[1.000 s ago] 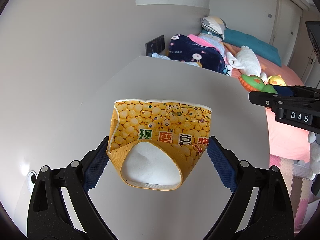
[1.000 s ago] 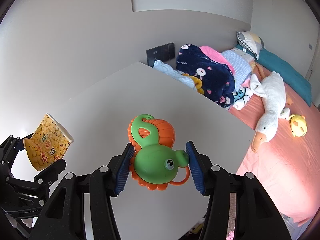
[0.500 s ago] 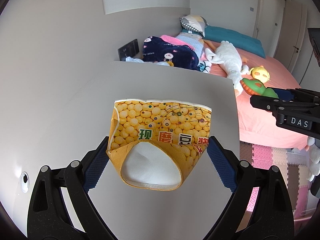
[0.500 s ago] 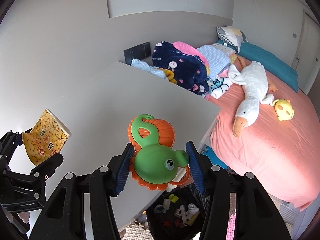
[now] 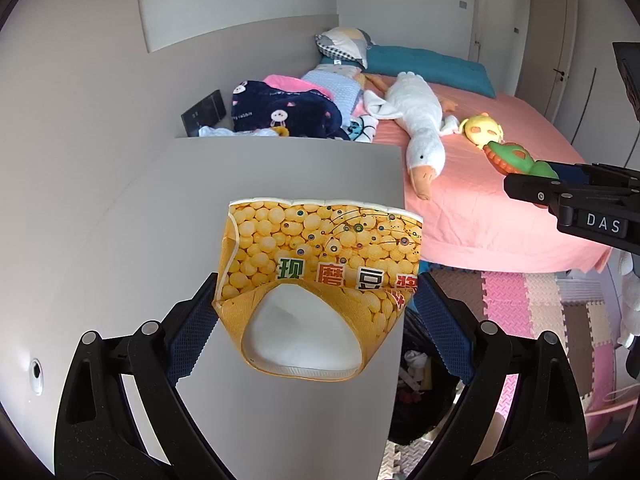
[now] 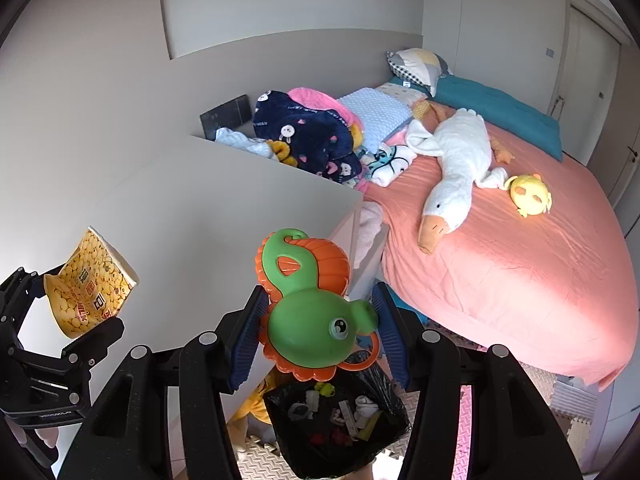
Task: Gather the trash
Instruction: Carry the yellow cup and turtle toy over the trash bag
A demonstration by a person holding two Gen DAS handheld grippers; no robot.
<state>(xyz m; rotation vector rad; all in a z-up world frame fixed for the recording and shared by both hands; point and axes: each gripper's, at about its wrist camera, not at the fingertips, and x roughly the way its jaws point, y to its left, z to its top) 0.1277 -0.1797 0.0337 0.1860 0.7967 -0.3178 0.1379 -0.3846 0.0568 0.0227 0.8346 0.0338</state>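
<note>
My left gripper is shut on a crumpled yellow paper cup printed with soybeans, held above the grey table near its right edge. The cup also shows in the right wrist view. My right gripper is shut on a green and orange plastic toy, held over the table's edge above a black trash bag with several scraps in it. The toy also shows in the left wrist view. The bag's top shows in the left wrist view.
A bed with a pink sheet stands right of the table, with a white goose plush, a yellow plush and a heap of blankets. Pink foam mats cover the floor.
Both grippers have carried their loads to the right, from over the table's middle to its right edge. The trash bag has come into view below the right gripper.
</note>
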